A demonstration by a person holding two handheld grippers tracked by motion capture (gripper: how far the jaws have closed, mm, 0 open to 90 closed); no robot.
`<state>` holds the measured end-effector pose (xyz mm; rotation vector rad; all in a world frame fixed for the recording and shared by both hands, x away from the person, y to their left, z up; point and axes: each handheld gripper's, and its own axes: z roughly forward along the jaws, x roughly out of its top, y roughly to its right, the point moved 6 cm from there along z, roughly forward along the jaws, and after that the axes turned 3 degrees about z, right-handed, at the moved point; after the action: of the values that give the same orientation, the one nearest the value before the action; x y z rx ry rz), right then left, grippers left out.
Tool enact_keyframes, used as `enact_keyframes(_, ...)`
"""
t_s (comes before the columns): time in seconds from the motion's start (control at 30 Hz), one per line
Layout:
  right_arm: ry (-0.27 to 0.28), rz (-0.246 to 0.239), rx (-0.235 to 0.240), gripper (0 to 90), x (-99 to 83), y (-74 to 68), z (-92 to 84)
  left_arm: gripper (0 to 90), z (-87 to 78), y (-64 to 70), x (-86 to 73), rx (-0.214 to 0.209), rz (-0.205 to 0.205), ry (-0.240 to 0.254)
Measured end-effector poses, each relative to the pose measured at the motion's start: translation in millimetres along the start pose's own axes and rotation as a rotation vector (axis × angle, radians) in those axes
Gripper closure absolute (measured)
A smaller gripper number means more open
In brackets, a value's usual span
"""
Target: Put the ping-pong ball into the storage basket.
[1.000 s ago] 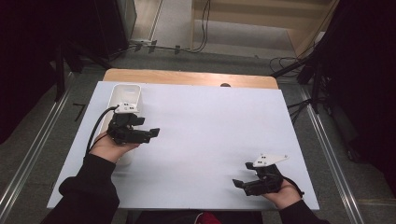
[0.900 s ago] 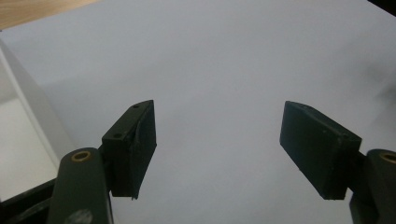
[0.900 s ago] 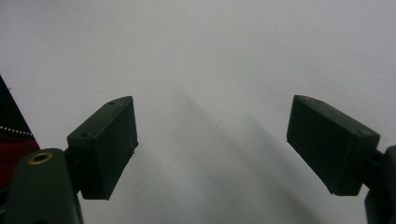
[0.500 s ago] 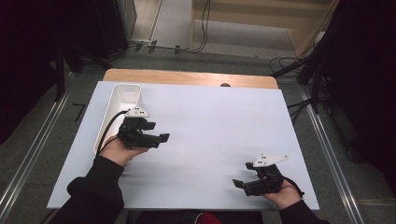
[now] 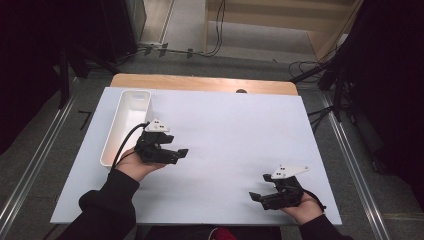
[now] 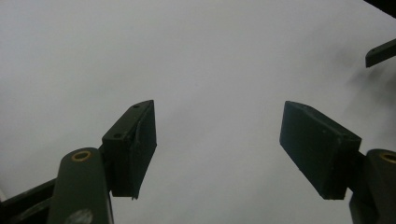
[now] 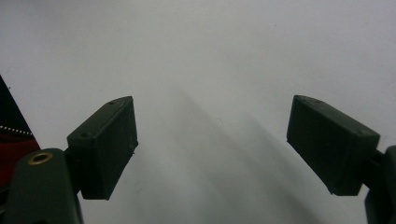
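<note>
Sleeves come in from the near edge of the white table (image 5: 225, 130) in the high view. Nearest, the right gripper (image 5: 256, 197) lies low by the front right corner, its jaws standing wide with nothing but bare tabletop between them, as the right gripper view shows. Farther in, the left gripper (image 5: 182, 153) hovers left of centre, jaws likewise apart and empty. Just beyond and beside it, a long white tray (image 5: 108, 148) lies along the table's left side, apart from both grippers.
</note>
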<state>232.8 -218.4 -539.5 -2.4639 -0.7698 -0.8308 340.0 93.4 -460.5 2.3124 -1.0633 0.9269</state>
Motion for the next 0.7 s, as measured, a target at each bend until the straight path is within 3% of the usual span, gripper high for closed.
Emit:
enact_keyframes(0.2,-0.001,0.001,0.001,15.0,-0.3,0.1,-0.4,27.6,1.0,0.1,-4.3,-0.010,-0.002,0.013)
enact_keyframes(0.47,-0.001,0.002,0.000,14.9,-0.2,0.0,-0.2,27.5,4.4,4.6,-16.5,-0.040,0.014,-0.015)
enact_keyframes(0.7,-0.001,0.002,0.002,14.9,-0.1,-0.1,-0.2,23.7,5.5,10.2,-21.2,-0.034,0.046,0.023)
